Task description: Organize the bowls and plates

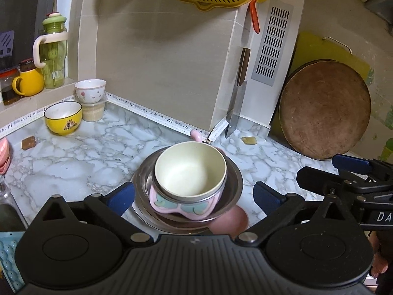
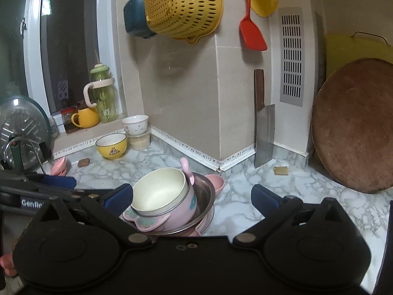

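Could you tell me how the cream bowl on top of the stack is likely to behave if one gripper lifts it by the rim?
The cream bowl sits tilted inside the pink bowl, so it may rock or slide. Its smooth matte wall looks slippery. It looks light, so it would probably lift free of the steel bowl below without dragging it.

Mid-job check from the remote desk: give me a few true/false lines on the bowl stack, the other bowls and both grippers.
1. The cream bowl sits on top of the stack. True.
2. The stack's lowest visible metal bowl is upside down. False: it is upright, holding the pink dish.
3. The yellow bowl stands apart on the counter. True.
4. The left gripper is shut on the cream bowl. False: open, pads clear.
5. The right gripper is open. True.
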Demonstrator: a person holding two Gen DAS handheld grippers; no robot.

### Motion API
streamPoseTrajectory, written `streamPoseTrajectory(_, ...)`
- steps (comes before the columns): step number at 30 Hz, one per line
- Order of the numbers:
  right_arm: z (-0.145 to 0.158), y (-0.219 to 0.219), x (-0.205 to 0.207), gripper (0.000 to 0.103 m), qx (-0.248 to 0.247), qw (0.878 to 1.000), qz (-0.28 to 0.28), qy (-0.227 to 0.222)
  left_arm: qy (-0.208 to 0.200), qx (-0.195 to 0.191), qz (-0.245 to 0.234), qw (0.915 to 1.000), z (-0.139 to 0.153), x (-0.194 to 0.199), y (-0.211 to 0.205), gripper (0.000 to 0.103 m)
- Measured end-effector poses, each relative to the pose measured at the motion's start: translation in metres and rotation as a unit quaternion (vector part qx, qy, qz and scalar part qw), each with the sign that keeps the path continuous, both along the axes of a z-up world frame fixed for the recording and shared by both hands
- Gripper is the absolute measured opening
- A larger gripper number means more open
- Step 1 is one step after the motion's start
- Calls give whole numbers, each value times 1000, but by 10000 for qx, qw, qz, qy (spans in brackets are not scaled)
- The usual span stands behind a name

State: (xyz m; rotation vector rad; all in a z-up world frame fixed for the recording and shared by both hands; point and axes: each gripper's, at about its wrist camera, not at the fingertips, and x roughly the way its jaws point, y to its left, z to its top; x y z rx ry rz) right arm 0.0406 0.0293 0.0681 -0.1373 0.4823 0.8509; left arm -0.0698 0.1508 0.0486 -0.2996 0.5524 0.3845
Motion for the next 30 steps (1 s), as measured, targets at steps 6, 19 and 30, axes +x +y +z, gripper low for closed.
streamPoseTrajectory(6,-3,-9,-4,103,148,9998,-111,-58,-55,-104,46,9999,-2,-5,-4,103)
streamPoseTrajectory(19,-7,-21,-14,103,249,9993,-255,-144,-217,219,53,9995,5,-8,-19,103)
streamPoseTrajectory(30,-9,-23,-9,103,266,9987,-435,54,-260,399,-28,9989,5,-7,-21,103)
